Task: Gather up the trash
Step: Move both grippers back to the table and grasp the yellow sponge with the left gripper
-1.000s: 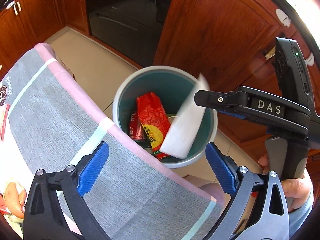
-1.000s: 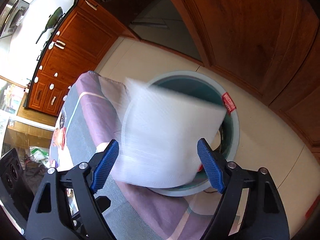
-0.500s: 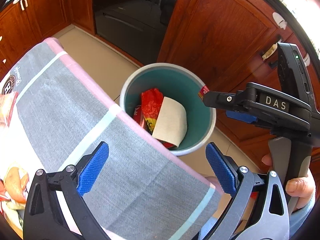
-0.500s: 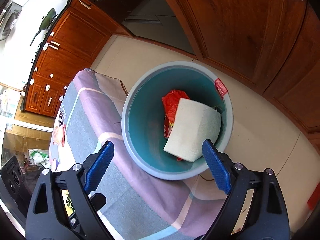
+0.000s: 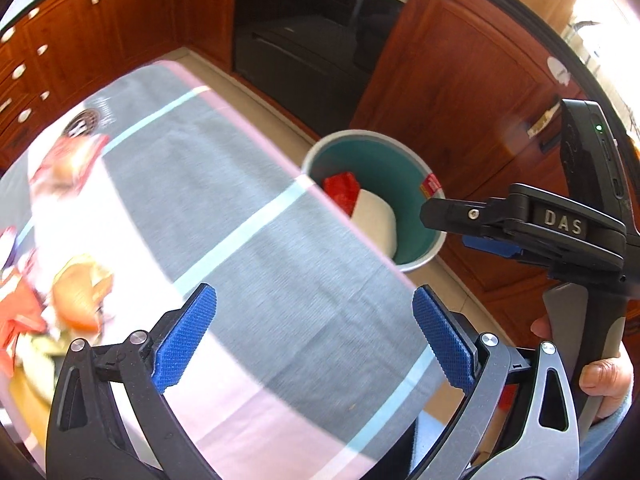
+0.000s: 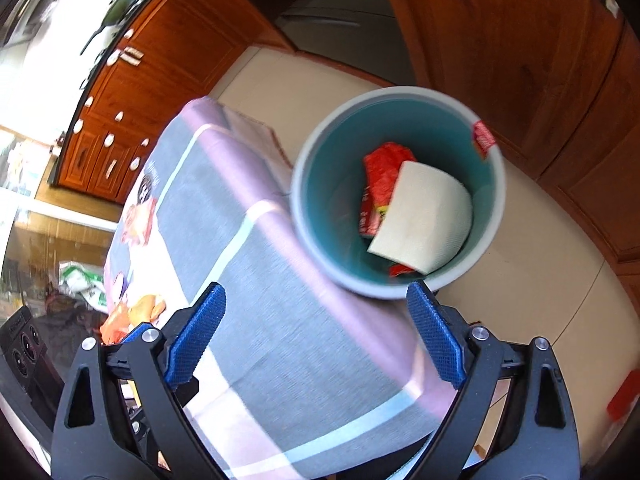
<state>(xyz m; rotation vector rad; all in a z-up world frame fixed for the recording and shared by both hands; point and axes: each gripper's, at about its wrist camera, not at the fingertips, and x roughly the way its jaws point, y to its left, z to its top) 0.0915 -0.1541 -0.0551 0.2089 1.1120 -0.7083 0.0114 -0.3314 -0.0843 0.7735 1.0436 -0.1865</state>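
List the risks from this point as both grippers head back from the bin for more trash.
1. The bin stands right against the cloth-covered table's edge; a swing of the right gripper might knock it.
2. The white paper rests high on the red wrapper, so later items may sit near the rim.
3. The remaining trash on the table is blurred, so aiming the left gripper, jaws open, could miss.
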